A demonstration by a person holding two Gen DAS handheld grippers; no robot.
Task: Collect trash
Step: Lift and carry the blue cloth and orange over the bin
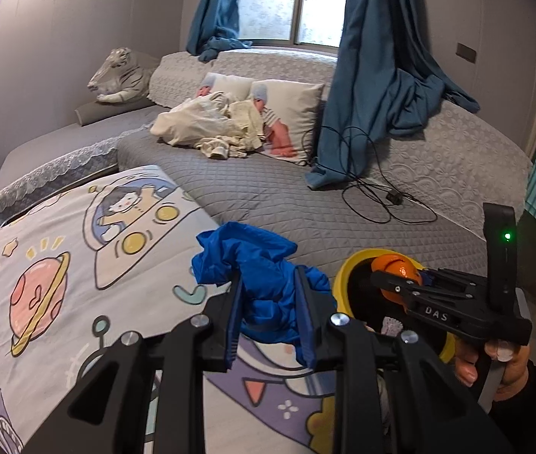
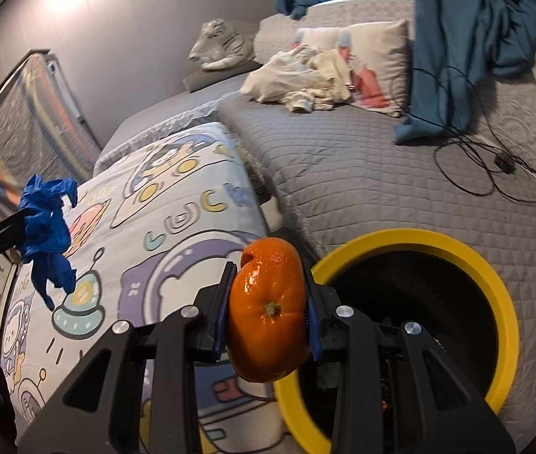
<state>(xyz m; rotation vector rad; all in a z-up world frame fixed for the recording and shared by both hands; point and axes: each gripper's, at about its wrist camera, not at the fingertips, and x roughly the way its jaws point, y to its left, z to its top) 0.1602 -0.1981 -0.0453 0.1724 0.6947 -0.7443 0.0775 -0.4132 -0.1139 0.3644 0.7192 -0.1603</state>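
Observation:
My left gripper (image 1: 268, 295) is shut on a crumpled blue glove (image 1: 256, 265) and holds it above the cartoon quilt. The glove also shows at the left of the right wrist view (image 2: 46, 227). My right gripper (image 2: 268, 291) is shut on an orange peel (image 2: 268, 310), just left of the rim of the yellow bin (image 2: 502, 302) with a black inside. In the left wrist view the right gripper (image 1: 400, 276) holds the peel (image 1: 394, 265) over the bin (image 1: 339, 276).
A cartoon space quilt (image 1: 78, 265) covers the near bed. The grey quilted bed (image 1: 286, 189) holds a black cable with an adapter (image 1: 394, 196), pillows (image 1: 298, 113), cream clothes (image 1: 207, 125) and hanging blue curtains (image 1: 377, 87). A toy tiger (image 1: 120, 75) lies at the back.

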